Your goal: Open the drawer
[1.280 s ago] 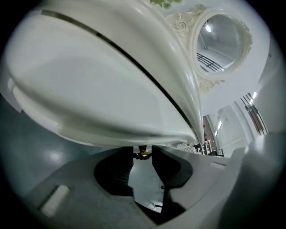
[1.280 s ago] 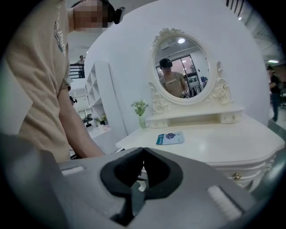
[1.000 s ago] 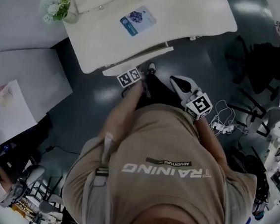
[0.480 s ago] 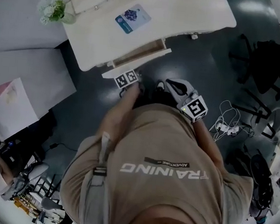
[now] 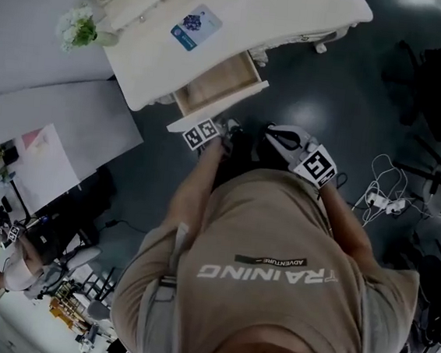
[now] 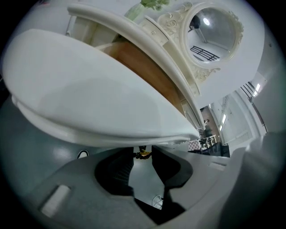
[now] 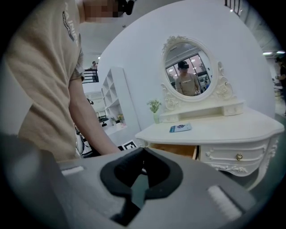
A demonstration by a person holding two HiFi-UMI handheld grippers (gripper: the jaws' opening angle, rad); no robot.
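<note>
The white, wood-lined drawer [image 5: 216, 87] stands pulled out of the white counter [image 5: 292, 19], directly ahead of the left hand-held gripper [image 6: 142, 157], which pinches its small brass knob [image 6: 143, 154]. The right hand-held gripper [image 7: 143, 151] hangs nearby, pressed together and empty.

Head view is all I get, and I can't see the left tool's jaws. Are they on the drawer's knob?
Observer: Yes. In the left gripper view the left tool is shut on the small brass knob under the drawer front.
Operator: And the right tool?
Observer: The right tool is shut on nothing, away from the dresser.
Operator: Any other drawer?
Observer: A second drawer beside the open one is shut.
</note>
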